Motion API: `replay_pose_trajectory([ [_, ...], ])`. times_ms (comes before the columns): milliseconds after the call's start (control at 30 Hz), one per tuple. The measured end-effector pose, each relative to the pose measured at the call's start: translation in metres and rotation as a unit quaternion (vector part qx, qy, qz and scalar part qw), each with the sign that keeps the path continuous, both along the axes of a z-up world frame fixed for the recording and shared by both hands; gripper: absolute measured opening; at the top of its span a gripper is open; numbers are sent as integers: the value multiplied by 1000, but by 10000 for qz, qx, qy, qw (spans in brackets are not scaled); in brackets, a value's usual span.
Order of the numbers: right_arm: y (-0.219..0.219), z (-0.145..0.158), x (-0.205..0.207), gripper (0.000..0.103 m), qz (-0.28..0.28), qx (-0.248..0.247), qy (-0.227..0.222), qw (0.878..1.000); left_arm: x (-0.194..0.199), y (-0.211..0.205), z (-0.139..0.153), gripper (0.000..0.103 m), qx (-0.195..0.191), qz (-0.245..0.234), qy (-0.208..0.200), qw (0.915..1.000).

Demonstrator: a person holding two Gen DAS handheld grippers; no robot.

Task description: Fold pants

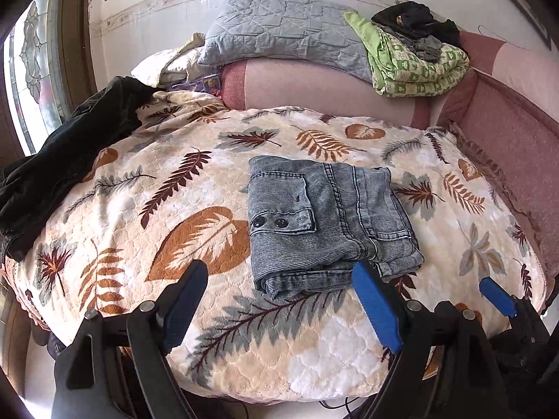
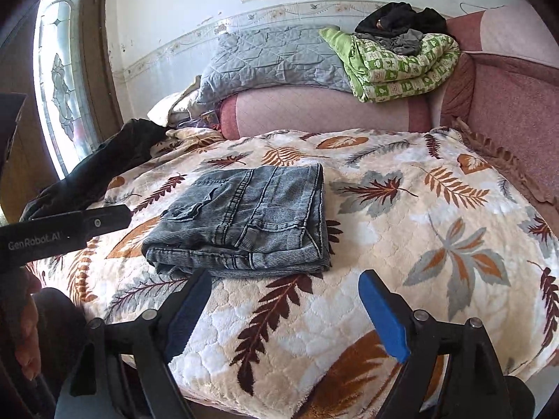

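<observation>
We find the pants [image 1: 328, 223] lying as a compact folded bundle on the leaf-print blanket [image 1: 139, 188], just right of centre in the left wrist view and left of centre in the right wrist view [image 2: 244, 223]. The left gripper [image 1: 279, 300] sits at the bottom of its frame, jaws spread wide and holding nothing; its right finger [image 1: 375, 310] overlaps the near edge of the bundle in the picture, though we cannot tell whether it touches the cloth. The right gripper [image 2: 284, 310] is likewise wide open and empty, low in its frame, with bare blanket between its fingers and the bundle just above its left finger [image 2: 188, 307]. We judge the fold to be essentially complete: several layers stacked, a buttoned pocket flap on top, edges roughly squared. The denim looks thick and ribbed, so we expect it to be fairly heavy and stiff for cloth, holding a crease well yet tending to spring open at the bulky near edge where the layers roll. It should not slip against the plush blanket. If any tidying is wanted, we would grip the stacked near edge or a corner, pinching all layers together, not the loose top flap. A dark garment [image 1: 66, 160] lies at the left edge, and pillows and bedding [image 1: 419, 66] are piled along the top of the frame.
</observation>
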State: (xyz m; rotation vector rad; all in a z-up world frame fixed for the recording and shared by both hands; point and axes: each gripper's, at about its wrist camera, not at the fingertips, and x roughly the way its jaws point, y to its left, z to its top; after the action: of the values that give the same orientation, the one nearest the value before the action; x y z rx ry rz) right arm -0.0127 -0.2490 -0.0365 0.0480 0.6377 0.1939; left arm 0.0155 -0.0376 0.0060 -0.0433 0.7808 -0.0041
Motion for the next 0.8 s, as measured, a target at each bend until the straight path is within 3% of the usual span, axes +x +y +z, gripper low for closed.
replay_pose_trajectory([
  [333, 3, -7, -1, 92, 76, -10, 144, 9999, -13, 1, 1, 85, 74, -4, -53, 10000],
  [433, 9, -10, 1, 95, 139, -90, 182, 9997, -18, 7, -3, 85, 23, 66, -95, 9999],
  [500, 14, -13, 0, 103, 230, -169, 159, 9995, -20, 12, -8, 85, 6, 101, -95, 9999],
  [700, 21, -14, -6, 103, 423, -347, 64, 9985, -23, 29, -12, 85, -70, 314, -127, 9994],
  [800, 11, -14, -4, 103, 353, -136, 222, 9990, -20, 39, -11, 85, -169, 448, -149, 9987],
])
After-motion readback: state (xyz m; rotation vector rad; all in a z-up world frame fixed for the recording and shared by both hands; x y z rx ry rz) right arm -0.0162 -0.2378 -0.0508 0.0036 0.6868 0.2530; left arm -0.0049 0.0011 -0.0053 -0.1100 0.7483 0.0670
